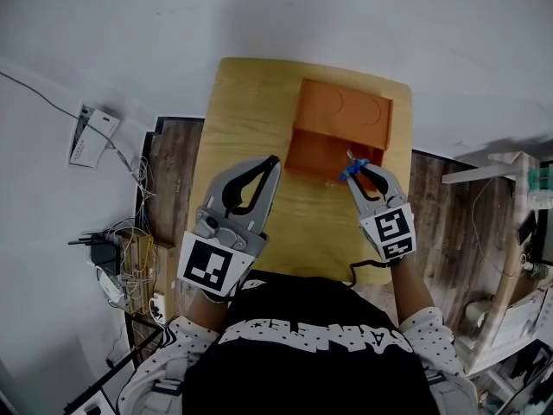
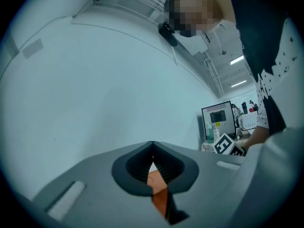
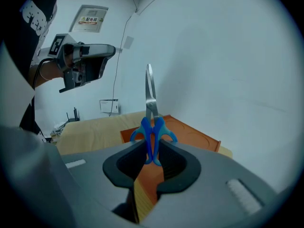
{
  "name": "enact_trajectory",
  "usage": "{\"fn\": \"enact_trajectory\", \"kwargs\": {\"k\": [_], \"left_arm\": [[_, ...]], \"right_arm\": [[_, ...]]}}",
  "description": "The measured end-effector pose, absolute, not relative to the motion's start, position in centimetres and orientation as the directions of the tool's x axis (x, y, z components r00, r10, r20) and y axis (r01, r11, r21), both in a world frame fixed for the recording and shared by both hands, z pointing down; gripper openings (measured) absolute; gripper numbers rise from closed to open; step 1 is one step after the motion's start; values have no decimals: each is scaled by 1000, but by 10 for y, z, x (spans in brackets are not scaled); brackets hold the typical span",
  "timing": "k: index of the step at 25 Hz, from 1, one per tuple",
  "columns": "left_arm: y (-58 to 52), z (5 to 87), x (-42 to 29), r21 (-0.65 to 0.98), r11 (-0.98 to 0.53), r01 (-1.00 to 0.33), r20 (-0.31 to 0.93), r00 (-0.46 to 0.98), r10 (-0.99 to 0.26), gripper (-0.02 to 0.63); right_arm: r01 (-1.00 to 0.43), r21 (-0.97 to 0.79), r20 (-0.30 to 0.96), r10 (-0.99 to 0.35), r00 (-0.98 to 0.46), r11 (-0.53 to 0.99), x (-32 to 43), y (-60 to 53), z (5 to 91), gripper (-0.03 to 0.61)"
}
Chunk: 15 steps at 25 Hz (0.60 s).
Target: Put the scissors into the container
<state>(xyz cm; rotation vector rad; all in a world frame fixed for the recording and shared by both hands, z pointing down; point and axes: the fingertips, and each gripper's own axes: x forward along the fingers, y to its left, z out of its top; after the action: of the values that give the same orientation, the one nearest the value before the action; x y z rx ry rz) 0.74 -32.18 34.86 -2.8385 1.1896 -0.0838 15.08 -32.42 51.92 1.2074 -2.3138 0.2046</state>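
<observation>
Scissors (image 3: 151, 125) with blue handles are clamped by those handles between the jaws of the right gripper (image 1: 360, 172). Their closed silver blades point away from the gripper, and in the right gripper view they stand straight up against the pale wall. From the head view the scissors hang at the near right corner of the container (image 1: 341, 118), an orange box with an open compartment at its front and two round shapes pressed into its top. The container sits toward the far end of a light wooden surface (image 1: 251, 102).

The left gripper (image 1: 271, 164) is held to the left of the container, above the surface, with its jaw tips touching and nothing held. Only a thin slit remains behind the tips, and a strip of orange shows through it in the left gripper view.

Dark wood-plank floor (image 1: 177, 171) shows on both sides of the surface. To the left, a white box (image 1: 91, 137) and a tangle of cables (image 1: 130, 262) lie by the wall. The person's black printed shirt (image 1: 320, 344) fills the bottom of the head view.
</observation>
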Motion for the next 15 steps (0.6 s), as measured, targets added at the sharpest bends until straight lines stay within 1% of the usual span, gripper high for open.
{"fn": "enact_trajectory", "kwargs": {"k": [6, 15], "left_arm": [[-326, 350, 1, -65, -689, -721, 25, 690, -724, 1], [-329, 351, -11, -56, -670, -740, 20, 670, -742, 1]], "right_arm": [[-755, 156, 606, -665, -436, 637, 151, -330, 540, 94], [-683, 185, 700, -583, -413, 707, 148, -334, 564, 94]]}}
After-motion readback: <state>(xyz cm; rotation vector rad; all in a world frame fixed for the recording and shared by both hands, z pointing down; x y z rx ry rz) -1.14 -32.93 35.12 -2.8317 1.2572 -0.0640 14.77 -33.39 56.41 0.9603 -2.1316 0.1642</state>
